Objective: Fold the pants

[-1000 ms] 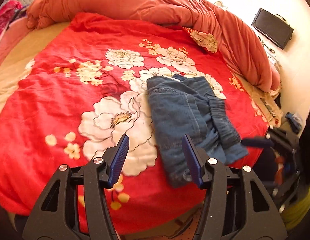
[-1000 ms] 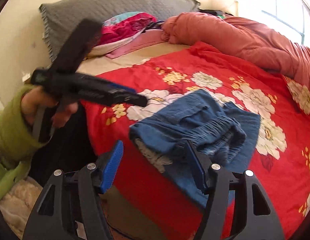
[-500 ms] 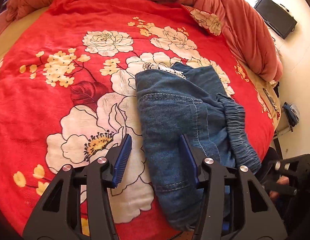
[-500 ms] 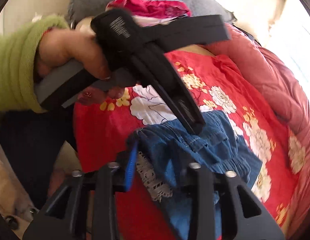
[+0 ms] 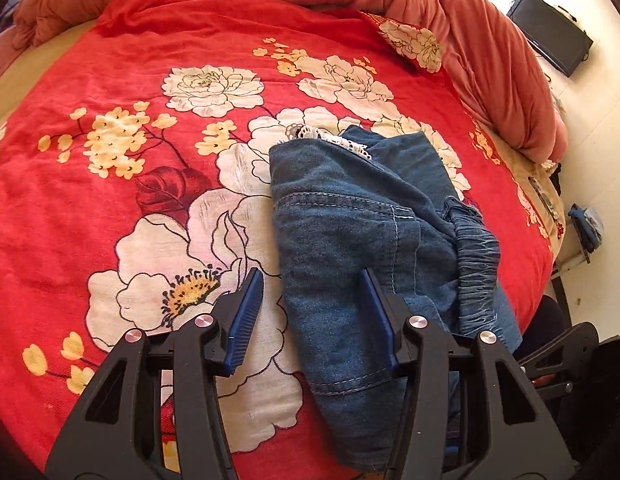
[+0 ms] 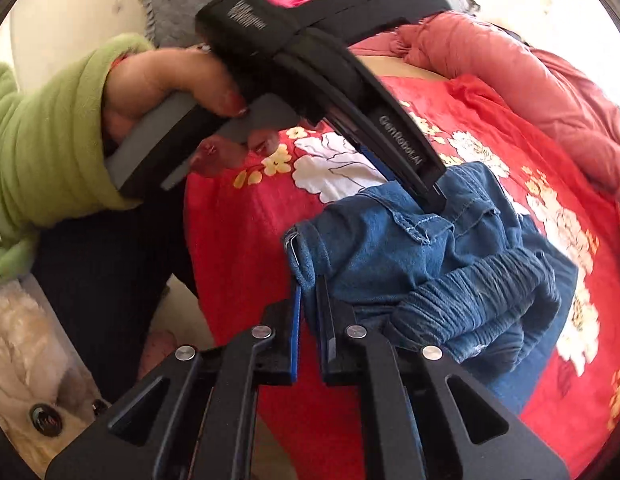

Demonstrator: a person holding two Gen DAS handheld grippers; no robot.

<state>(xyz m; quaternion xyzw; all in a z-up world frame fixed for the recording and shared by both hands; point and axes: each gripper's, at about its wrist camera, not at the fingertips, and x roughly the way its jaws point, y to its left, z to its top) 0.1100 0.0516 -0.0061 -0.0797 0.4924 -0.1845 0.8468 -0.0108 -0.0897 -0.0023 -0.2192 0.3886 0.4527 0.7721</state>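
Blue denim pants (image 5: 369,232) lie bunched on the red floral blanket (image 5: 110,200) near the bed's front right edge, with a lace trim at the far end and the elastic waistband at the right. My left gripper (image 5: 311,316) is open, its right finger resting on the denim and its left finger over the blanket. In the right wrist view the pants (image 6: 429,256) hang over the bed edge. My right gripper (image 6: 308,300) is shut on the near corner of the pants. The left gripper (image 6: 429,188) touches the denim from above there.
A rumpled salmon duvet (image 5: 469,40) lies along the far and right sides of the bed. A grey headboard cushion (image 6: 182,4) and colourful pillows sit at the head. A black TV (image 5: 549,36) hangs on the right wall. The person's green sleeve (image 6: 42,140) is at left.
My left gripper has come down and forward onto the pants. My right gripper moved in to the near corner of the denim and closed on it.
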